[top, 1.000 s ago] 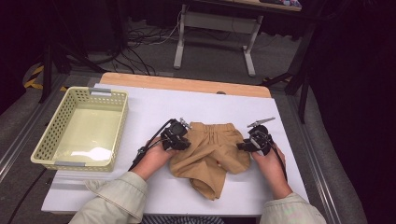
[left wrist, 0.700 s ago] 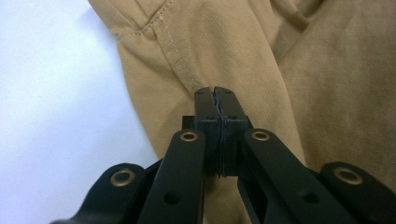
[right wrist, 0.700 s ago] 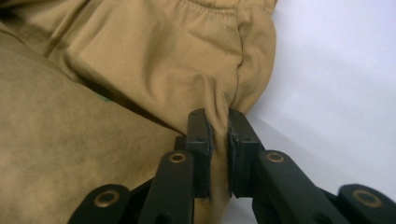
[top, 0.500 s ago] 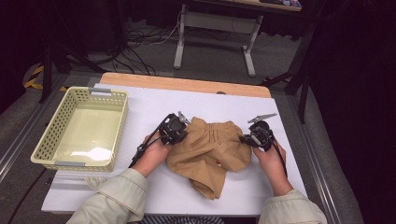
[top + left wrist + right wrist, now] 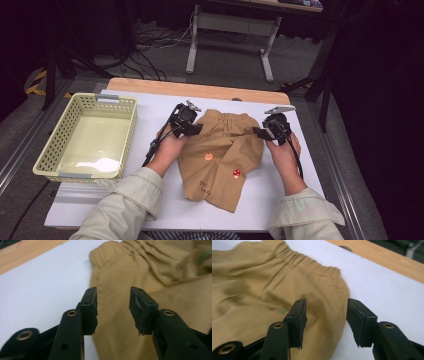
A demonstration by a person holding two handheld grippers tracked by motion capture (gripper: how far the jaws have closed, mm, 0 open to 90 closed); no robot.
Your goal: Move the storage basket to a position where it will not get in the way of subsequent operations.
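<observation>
Hovering over tan shorts (image 5: 225, 150), left gripper (image 5: 192, 127) and right gripper (image 5: 260, 132) fingers just released, nothing between them

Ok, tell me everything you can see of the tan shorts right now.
The tan shorts lie on the white table, soft woven-looking cloth with a gathered elastic waistband at the far edge. They are rumpled, the near part folded into an uneven point toward the person. Two small red-orange motifs show on the front. The left tongs and right tongs sit at either waist side, jaws just opened, gripping nothing.
</observation>
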